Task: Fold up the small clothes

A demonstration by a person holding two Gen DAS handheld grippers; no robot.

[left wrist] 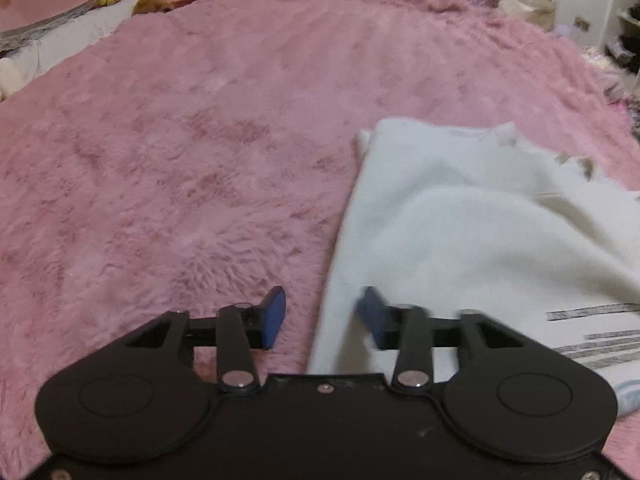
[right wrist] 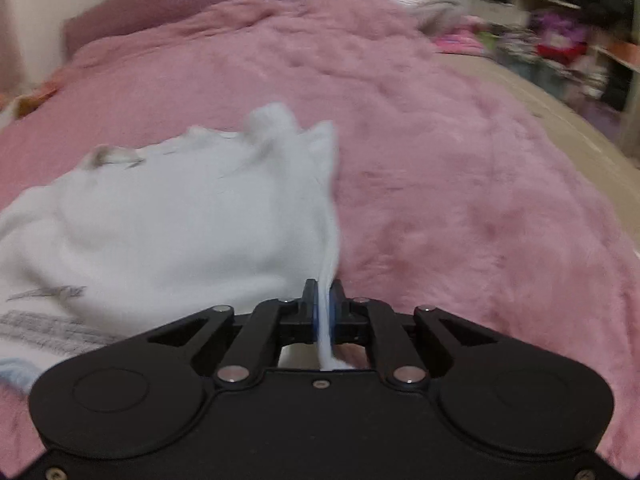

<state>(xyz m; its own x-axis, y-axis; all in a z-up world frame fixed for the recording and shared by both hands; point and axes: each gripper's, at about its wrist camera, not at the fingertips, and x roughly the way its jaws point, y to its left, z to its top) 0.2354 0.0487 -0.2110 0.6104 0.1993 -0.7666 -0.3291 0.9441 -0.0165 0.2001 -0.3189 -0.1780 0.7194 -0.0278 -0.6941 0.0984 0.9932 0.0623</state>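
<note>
We pinch the white top's (right wrist: 168, 220) right edge in our right gripper (right wrist: 325, 308) on the pink blanket (right wrist: 460, 168), while our left gripper (left wrist: 322, 316), fingers spread astride its left edge, must next close there.

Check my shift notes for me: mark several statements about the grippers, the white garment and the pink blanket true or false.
1. The right gripper is shut on an edge of the white fleecy garment. True.
2. The left gripper clamps the garment. False: its jaws stand open around the garment's edge.
3. The garment lies on a fluffy pink blanket. True.
4. The garment is plain white all over. False: grey stripes show.
</note>
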